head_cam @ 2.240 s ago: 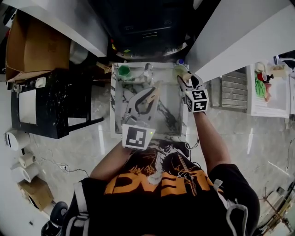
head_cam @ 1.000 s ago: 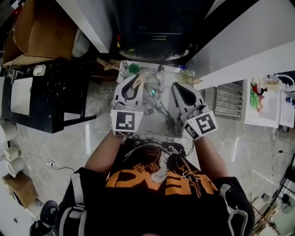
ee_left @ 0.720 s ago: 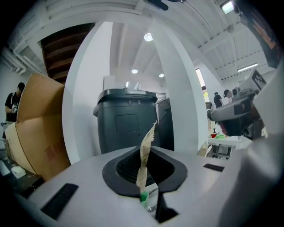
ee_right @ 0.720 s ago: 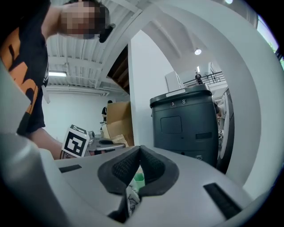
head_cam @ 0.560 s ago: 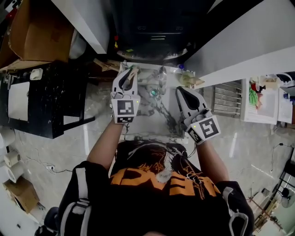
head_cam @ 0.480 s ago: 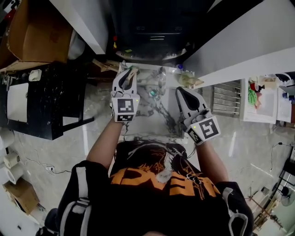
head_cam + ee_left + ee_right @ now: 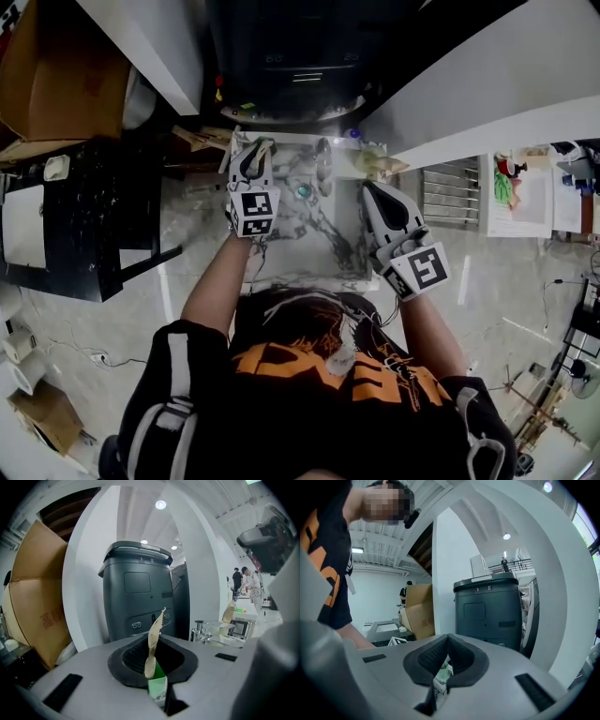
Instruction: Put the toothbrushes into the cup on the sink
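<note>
My left gripper [image 7: 253, 152] hangs over the far left corner of the marble sink [image 7: 323, 248], shut on a toothbrush in a tan paper wrapper [image 7: 153, 641] that stands upright between the jaws. A green and white piece [image 7: 157, 690] shows low in the gap; I cannot tell what it is. The green cup seen there earlier is hidden under this gripper. At the far right corner a pale cup [image 7: 373, 161] holds another wrapped toothbrush [image 7: 228, 613]. My right gripper [image 7: 371, 190] is shut over the sink's right rim, gripping nothing that I can see.
A faucet [image 7: 323, 174] stands at the sink's back, with the drain [image 7: 302, 191] below it. A dark grey machine [image 7: 138, 592] rises right behind the sink. A cardboard box [image 7: 52, 75] and a black table [image 7: 84, 220] stand to the left, white walls on both sides.
My left gripper has carried the wrapped toothbrush from the middle of the sink to its far left corner. The right gripper has drawn back from the far right cup to the right rim.
</note>
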`<state>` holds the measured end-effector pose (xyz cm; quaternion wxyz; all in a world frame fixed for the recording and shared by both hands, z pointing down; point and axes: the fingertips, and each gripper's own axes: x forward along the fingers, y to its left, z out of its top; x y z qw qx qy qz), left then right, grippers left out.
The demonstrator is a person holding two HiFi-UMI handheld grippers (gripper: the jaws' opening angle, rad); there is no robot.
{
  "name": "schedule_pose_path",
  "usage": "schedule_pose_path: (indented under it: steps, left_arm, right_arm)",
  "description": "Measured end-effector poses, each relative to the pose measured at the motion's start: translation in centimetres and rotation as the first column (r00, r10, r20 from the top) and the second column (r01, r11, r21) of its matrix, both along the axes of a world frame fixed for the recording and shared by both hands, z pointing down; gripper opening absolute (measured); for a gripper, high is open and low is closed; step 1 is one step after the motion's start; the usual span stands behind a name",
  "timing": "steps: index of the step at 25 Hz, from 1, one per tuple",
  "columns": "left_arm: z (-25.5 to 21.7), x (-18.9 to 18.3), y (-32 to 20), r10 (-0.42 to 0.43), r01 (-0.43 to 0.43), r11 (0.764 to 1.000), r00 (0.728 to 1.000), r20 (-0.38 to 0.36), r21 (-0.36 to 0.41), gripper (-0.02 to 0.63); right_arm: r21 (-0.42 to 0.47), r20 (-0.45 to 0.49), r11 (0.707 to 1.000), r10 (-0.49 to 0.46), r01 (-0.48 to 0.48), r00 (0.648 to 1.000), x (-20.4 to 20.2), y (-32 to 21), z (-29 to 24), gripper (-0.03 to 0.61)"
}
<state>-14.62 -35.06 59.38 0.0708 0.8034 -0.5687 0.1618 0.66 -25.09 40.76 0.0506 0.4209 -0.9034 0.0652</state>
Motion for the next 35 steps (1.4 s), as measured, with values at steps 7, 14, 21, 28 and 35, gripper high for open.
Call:
schedule_pose_path:
  steps: [7, 14, 21, 28, 35]
  left_arm:
    - [2.0, 0.0, -0.8, 0.001, -0.001, 1.0, 1.0, 0.011, 0.005, 0.057]
    - [1.1, 1.4, 0.1, 0.069, -0.068, 0.997, 0.997, -0.027, 0.02, 0.22]
    - [-7.2, 3.0, 2.8, 0.17, -0.165, 0.951, 0.986, 0.004, 0.263, 0.253]
    - [-15.7, 5.1, 6.2, 0.235, -0.255, 0.888, 0.967, 0.101, 0.383, 0.253]
    - [-19.0, 7.4, 10.7, 0.286, -0.255, 0.906, 0.957, -0.043, 0.337, 0.136]
  right_arm:
    - [-0.039, -0.093, 0.998, 0.049, -0.053, 0.994, 1.0, 0.8, 1.3, 0.014]
    - [-0.03, -0.084, 0.998, 0.049, -0.052, 0.995, 0.4, 1.2, 0.9, 0.014]
    - [-0.009, -0.071, 0.999, 0.033, -0.034, 0.997, -0.3, 1.4, 0.7, 0.014]
    - [0.036, -0.001, 0.999, -0.003, 0.003, 1.0, -0.8, 2.0, -1.5, 0.014]
    - [0.077, 0.017, 0.997, 0.006, -0.007, 1.0, 1.4, 3.7, -2.9, 0.014]
